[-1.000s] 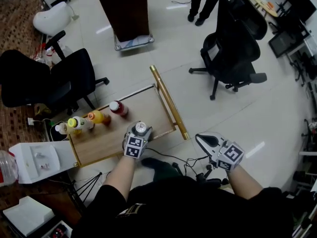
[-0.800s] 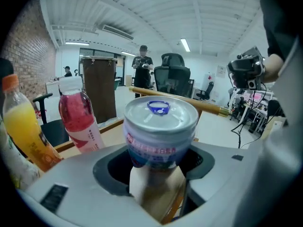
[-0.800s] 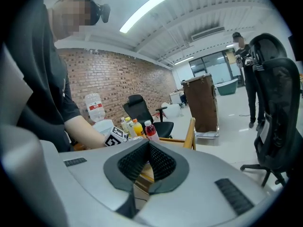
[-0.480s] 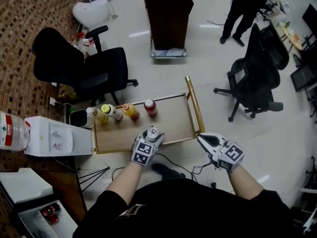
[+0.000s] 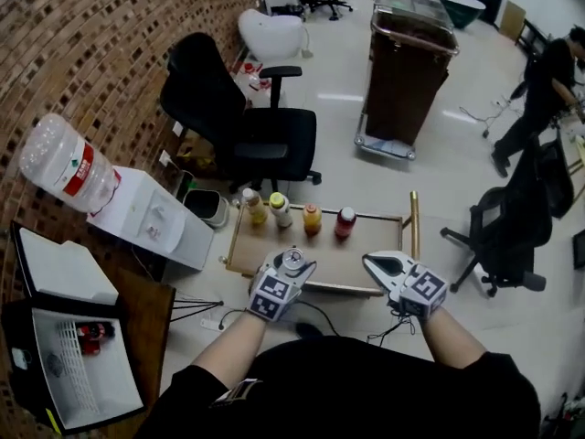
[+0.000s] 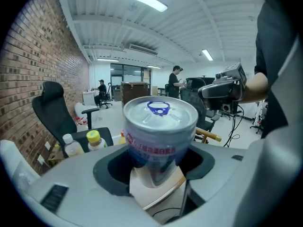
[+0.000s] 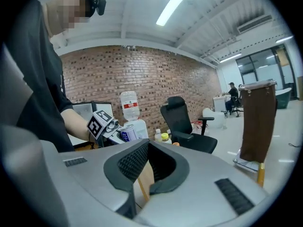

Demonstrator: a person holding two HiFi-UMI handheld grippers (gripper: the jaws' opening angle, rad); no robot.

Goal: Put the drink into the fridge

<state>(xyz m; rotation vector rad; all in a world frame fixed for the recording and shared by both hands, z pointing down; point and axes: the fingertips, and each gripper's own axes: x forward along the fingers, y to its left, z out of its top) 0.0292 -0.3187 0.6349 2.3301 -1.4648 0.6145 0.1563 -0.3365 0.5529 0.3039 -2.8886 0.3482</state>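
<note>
Head view: the left gripper [image 5: 291,273] holds a can [image 5: 293,260] upright over the near edge of the cart [image 5: 366,250], lid up. That suits carrying a drink without tipping it. Four bottles [image 5: 279,208] stand in a row along the cart's far edge, apart from the can. The fridge [image 5: 78,382] sits well off the cart's left end, past the water dispenser [image 5: 151,218]. Its door is swung open, so the can could go straight in. The right gripper [image 5: 382,265] hangs just off the cart's near right corner, clear of the can, probably kept free as a spare hand.

Left gripper view: the jaws stand wide but press on both sides of the can [image 6: 161,126], low on its body. The pull-tab lid rises above the left gripper [image 6: 158,167]. Two of the bottles [image 6: 94,138] show behind on the cart's far side.

Right gripper view: the right gripper [image 7: 147,150] has its fingertips meeting with nothing between them. Only the cart's wooden top shows through the gap below the tips. Across the cart's near edge, the can [image 7: 127,135] sits in the other claw.
</note>
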